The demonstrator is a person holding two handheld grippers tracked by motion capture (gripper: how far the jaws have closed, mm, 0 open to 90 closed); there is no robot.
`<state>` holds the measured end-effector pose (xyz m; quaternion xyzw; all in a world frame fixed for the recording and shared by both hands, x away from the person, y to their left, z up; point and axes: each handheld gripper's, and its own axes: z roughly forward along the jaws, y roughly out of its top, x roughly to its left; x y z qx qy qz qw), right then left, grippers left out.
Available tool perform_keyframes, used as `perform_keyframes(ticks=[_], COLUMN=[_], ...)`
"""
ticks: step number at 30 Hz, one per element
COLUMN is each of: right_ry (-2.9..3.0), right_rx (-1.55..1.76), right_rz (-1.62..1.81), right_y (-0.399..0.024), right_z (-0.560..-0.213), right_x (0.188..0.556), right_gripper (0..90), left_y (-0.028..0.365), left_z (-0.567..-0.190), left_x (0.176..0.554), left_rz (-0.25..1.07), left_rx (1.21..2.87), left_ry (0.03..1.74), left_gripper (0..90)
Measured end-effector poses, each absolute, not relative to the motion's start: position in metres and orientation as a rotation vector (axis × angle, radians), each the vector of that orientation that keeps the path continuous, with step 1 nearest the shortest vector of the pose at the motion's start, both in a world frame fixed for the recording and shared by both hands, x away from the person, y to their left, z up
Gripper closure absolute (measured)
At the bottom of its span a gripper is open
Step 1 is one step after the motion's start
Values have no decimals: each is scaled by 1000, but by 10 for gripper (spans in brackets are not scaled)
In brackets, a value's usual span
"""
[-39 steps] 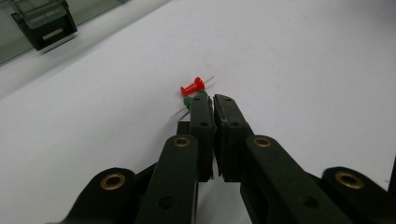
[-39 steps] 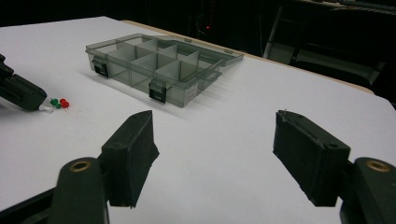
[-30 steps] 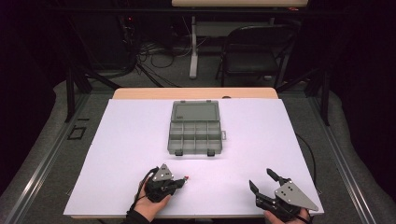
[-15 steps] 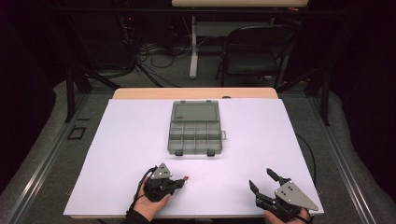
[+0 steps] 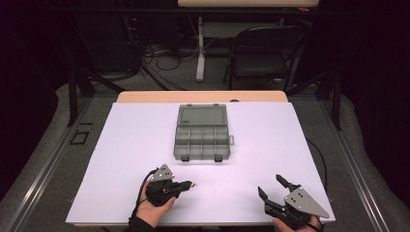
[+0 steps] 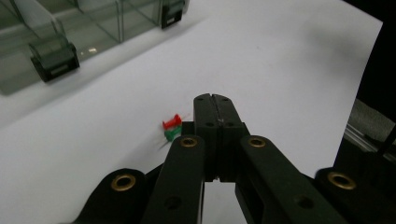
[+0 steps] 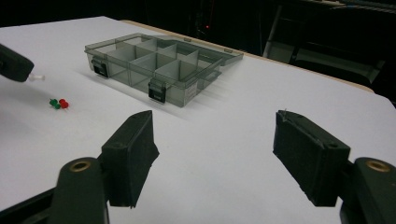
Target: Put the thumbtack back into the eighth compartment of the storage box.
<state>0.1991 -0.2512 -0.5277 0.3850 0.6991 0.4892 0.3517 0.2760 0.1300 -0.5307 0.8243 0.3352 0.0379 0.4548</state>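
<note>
While our left gripper (image 6: 215,100) has its fingers closed (something white at their tip) and our right gripper (image 7: 215,154) gapes empty, the pushpins (image 6: 172,128) lie outside the organizer box (image 5: 202,137).

A wooden table (image 5: 145,96) bears a broad white sheet (image 5: 270,145). On the sheet lie an open grey translucent plastic compartment box (image 5: 201,137) and two small pushpins, seemingly red (image 6: 171,122) and green (image 6: 173,134).
</note>
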Motion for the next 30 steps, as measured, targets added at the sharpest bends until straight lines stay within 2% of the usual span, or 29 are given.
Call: perform_keyframes(ticks=[17,30], right_ry=[1803,1799], right_rx=[1011,1023], right_rz=[1271,1270], right_y=[-252,-254], right_z=[-527,-527], right_x=[199,200], right_gripper=[286,284], left_y=[112,77], left_z=[-475,-466], left_x=[303,339], left_rz=[191,183], left_rx=[1992,2017], left_ry=[828,827], left_gripper=[900,900])
